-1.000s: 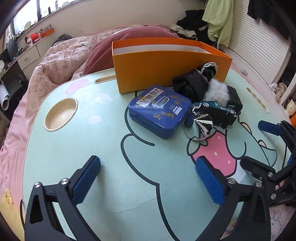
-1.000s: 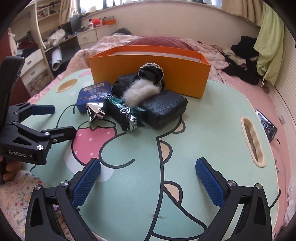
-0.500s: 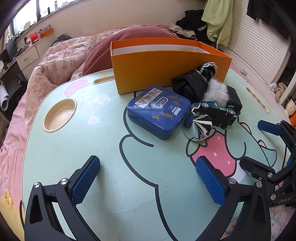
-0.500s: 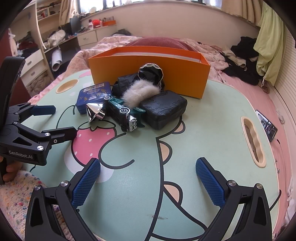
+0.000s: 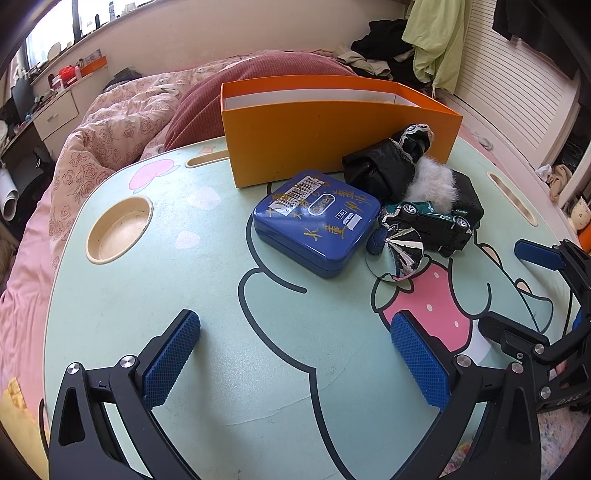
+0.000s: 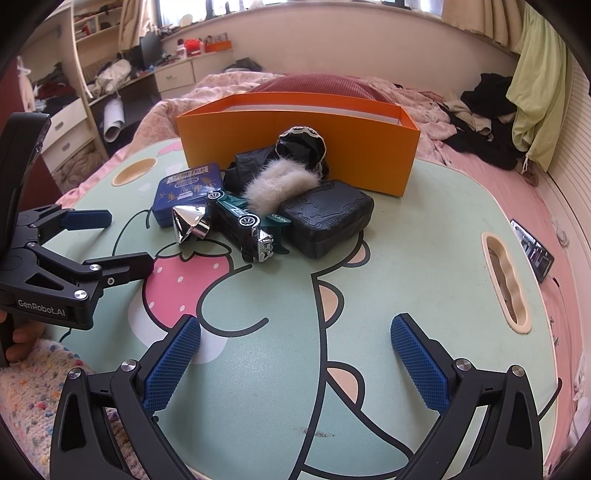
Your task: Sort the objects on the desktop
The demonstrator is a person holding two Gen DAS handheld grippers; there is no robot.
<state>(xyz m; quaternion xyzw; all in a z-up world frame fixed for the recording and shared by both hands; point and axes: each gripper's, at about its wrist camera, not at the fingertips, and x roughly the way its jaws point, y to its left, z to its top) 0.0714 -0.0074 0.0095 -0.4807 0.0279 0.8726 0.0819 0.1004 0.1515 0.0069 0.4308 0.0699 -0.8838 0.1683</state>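
Both views are bright, lit by daylight from the overexposed windows [image 6: 280,5] along the rear wall. Shadows on the pale green cartoon-printed table [image 5: 155,295] are soft and faint. The faceted chrome cone [image 6: 190,223] throws sharp glints — focus is crisp throughout. Fisheye curvature bends straight edges, with black vignetted corners.

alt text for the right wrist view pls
The open right gripper hovers over a mint cartoon lap table, facing a clutter pile: blue tin, silver cone, toy car, black case. An orange box stands behind; the left gripper is open at left.
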